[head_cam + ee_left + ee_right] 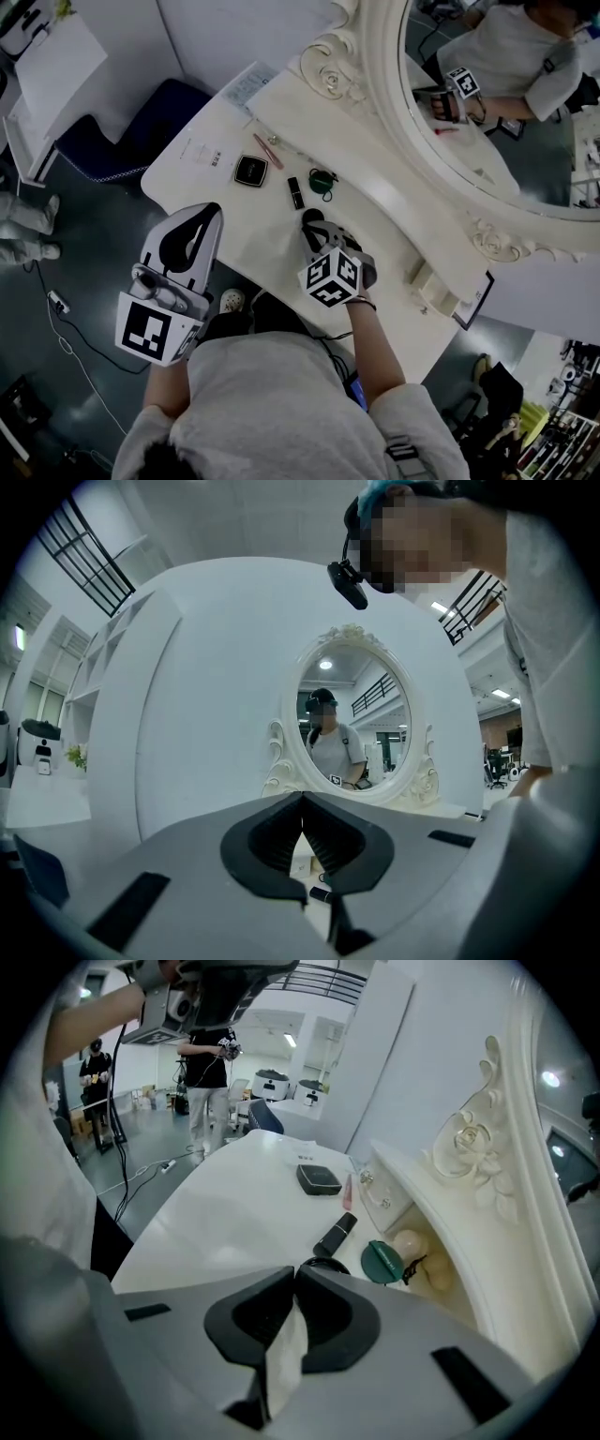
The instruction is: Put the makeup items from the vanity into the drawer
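Note:
On the white vanity lie a black square compact, a pink pencil, a black lipstick tube and a round green item. My right gripper hovers low over the tabletop just short of them, shut on a white tissue that hangs between its jaws. A black round item peeks out past the jaw tips; the lipstick tube, the green item and the compact lie beyond. My left gripper is held at the table's front left edge, shut and empty, pointing at the mirror.
An ornate oval mirror backs the vanity. Below its shelf is a small drawer front with a knob and an open recess holding pale round things. Papers lie at the far end. A blue chair stands left.

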